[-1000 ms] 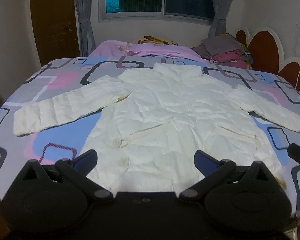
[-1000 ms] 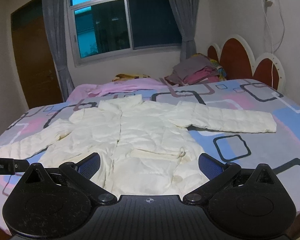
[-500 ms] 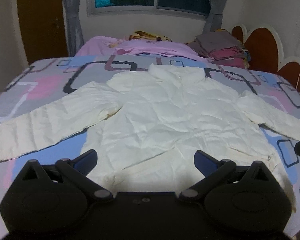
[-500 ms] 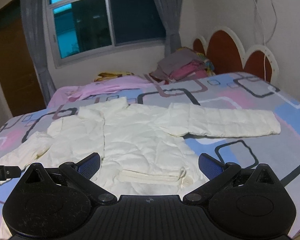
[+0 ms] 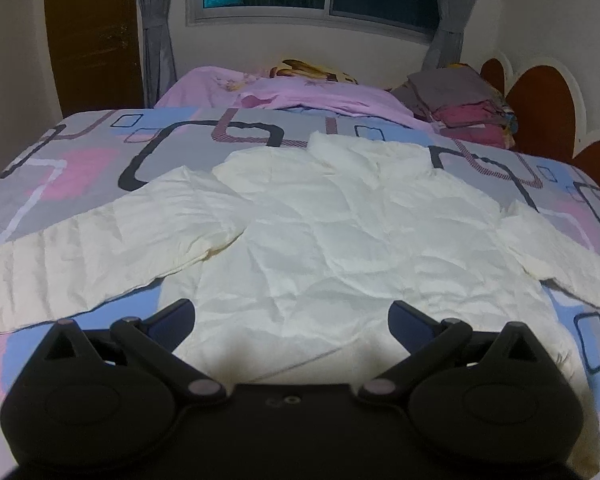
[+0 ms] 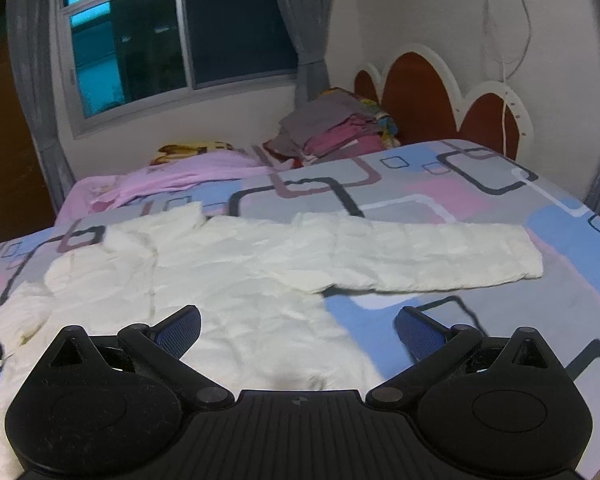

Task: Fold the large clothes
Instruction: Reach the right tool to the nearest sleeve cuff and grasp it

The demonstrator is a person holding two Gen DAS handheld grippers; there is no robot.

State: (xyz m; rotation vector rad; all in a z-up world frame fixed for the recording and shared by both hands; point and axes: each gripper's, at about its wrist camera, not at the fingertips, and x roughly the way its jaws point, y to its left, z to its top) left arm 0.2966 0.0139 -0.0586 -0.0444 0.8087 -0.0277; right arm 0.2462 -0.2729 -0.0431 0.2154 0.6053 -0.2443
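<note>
Two wide-open, empty grippers, left gripper [image 5: 291,318], right gripper [image 6: 298,326], over cream jacket [image 5: 360,240], folded clothes pile [image 6: 332,130] beyond.

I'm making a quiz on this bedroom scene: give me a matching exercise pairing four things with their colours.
Things:
1. jacket
2. blanket
3. curtain
4. headboard panels

Colours:
A. grey
B. reddish brown
C. cream white
D. light purple

Pairs: 1-C, 2-D, 3-A, 4-B
</note>
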